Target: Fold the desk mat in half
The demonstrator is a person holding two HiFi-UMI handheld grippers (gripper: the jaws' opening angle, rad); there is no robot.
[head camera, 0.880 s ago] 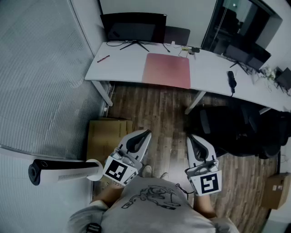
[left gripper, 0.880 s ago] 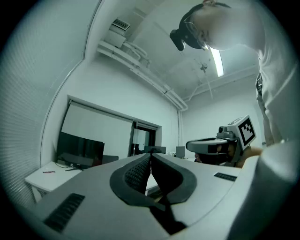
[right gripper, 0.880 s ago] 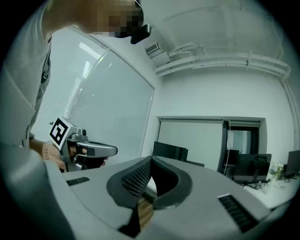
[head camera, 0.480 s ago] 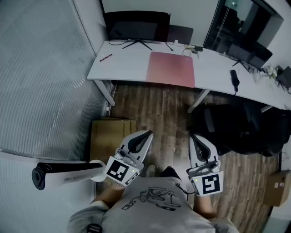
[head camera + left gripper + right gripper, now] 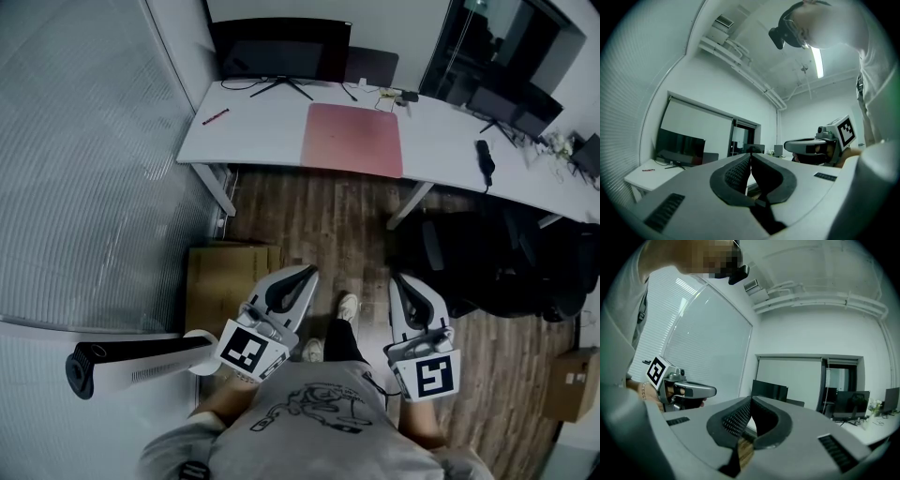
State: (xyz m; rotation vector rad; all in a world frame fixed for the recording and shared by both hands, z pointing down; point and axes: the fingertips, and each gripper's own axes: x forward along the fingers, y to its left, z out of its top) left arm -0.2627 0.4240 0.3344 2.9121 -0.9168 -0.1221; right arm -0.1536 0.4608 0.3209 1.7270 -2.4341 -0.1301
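A pink desk mat (image 5: 353, 140) lies flat on the white desk (image 5: 253, 131) far ahead in the head view. My left gripper (image 5: 306, 274) and right gripper (image 5: 400, 281) are held close to my body over the wooden floor, well short of the desk. Both are shut with nothing between their jaws. In the left gripper view the left gripper (image 5: 750, 157) has its pads together, and the right gripper's marker cube (image 5: 846, 131) shows at the right. In the right gripper view the right gripper (image 5: 751, 401) is closed too, with the left gripper (image 5: 686, 391) beside it.
A dark monitor (image 5: 280, 50) stands at the desk's back, a red pen (image 5: 214, 117) at its left end, a black handset (image 5: 485, 161) further right. A black office chair (image 5: 487, 262) sits right of my path, a cardboard box (image 5: 225, 281) and a white fan (image 5: 141, 356) to the left.
The desk and mat have shifted slightly in the head view as I step forward; a foot now shows between the grippers. Both grippers stay shut and held in the same pose.
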